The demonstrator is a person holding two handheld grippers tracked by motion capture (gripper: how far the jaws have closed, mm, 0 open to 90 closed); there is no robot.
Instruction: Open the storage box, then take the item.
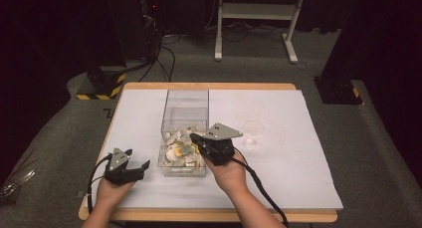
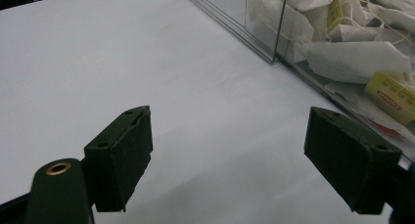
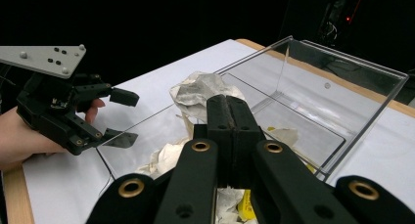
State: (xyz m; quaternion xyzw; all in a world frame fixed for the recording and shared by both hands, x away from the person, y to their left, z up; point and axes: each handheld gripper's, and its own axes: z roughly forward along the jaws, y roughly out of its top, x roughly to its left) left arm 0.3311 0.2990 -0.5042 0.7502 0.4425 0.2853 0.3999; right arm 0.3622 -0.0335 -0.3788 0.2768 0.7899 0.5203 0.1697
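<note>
A clear plastic box (image 1: pixel 185 104) stands in the middle of the white-covered table (image 1: pixel 278 178). Its near end holds a heap of tea bags (image 1: pixel 180 151), white with some yellow tags; the far end is bare. My right gripper (image 1: pixel 194 138) hangs over the near right part of the box, above the heap. In the right gripper view its jaws (image 3: pixel 230 114) are pressed together with nothing seen between them, and a crumpled tea bag (image 3: pixel 198 89) lies just beyond the tips. My left gripper (image 1: pixel 138 158) rests open on the table left of the box (image 2: pixel 274 38), jaws wide apart and empty (image 2: pixel 235 155).
A clear glass (image 1: pixel 254 132) stands on the table to the right of the box. Beyond the table's far edge are a white frame's legs (image 1: pixel 254 11), cables and dark stands on the grey floor.
</note>
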